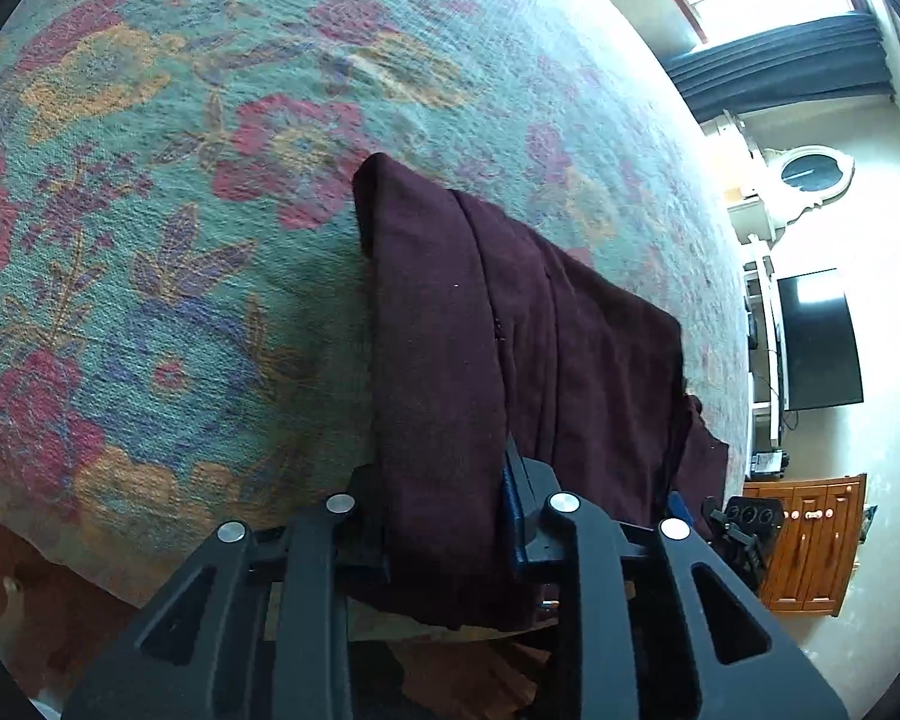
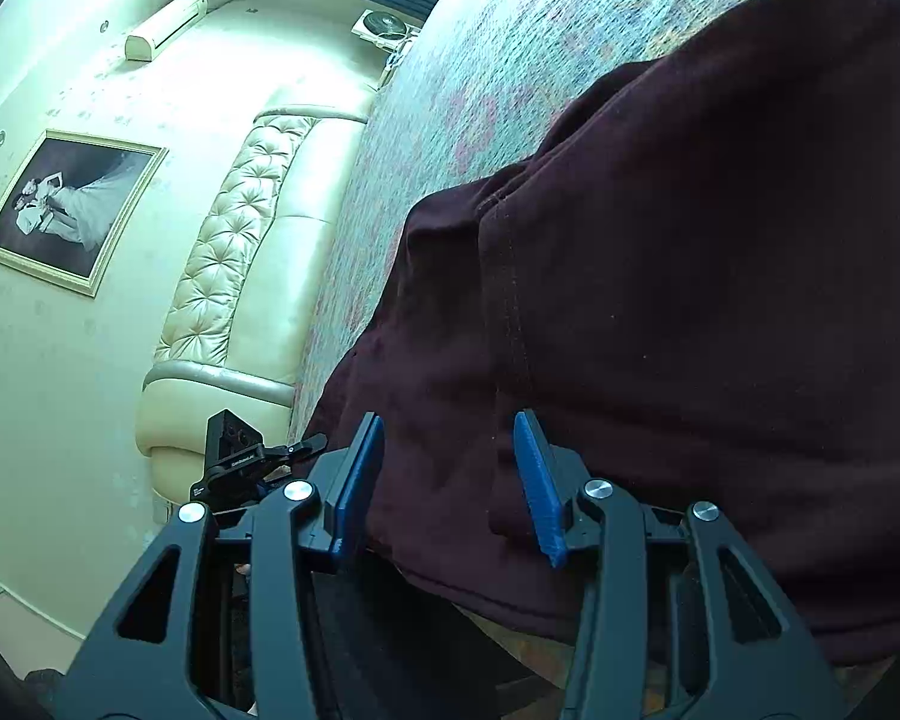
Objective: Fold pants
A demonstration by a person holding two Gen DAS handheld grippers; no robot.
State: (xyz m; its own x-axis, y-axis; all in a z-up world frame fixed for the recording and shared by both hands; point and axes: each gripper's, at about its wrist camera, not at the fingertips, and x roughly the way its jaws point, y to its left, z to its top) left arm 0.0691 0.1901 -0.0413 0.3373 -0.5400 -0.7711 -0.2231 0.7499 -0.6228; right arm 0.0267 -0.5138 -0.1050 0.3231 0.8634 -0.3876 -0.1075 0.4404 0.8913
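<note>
Dark maroon pants (image 1: pixel 540 330) lie lengthwise on a floral bed cover (image 1: pixel 180 180), folded into a long strip that runs away from me. My left gripper (image 1: pixel 444 480) is shut on the near end of the strip, and the cloth fills the gap between its fingers. In the right wrist view the pants (image 2: pixel 690 270) rise in a thick bunched fold. My right gripper (image 2: pixel 450 426) holds that fold, with its blue pads (image 2: pixel 537 480) against the cloth on both sides. The pants' near hem hangs over the bed edge below both grippers.
A cream tufted headboard (image 2: pixel 240 228) and a framed picture (image 2: pixel 72 210) stand left of the bed. A dark screen (image 1: pixel 819 339) and a wooden cabinet (image 1: pixel 810 540) line the far wall. A black device (image 2: pixel 234 456) sits just left of my right gripper. The bed cover (image 2: pixel 450 60) stretches beyond the pants.
</note>
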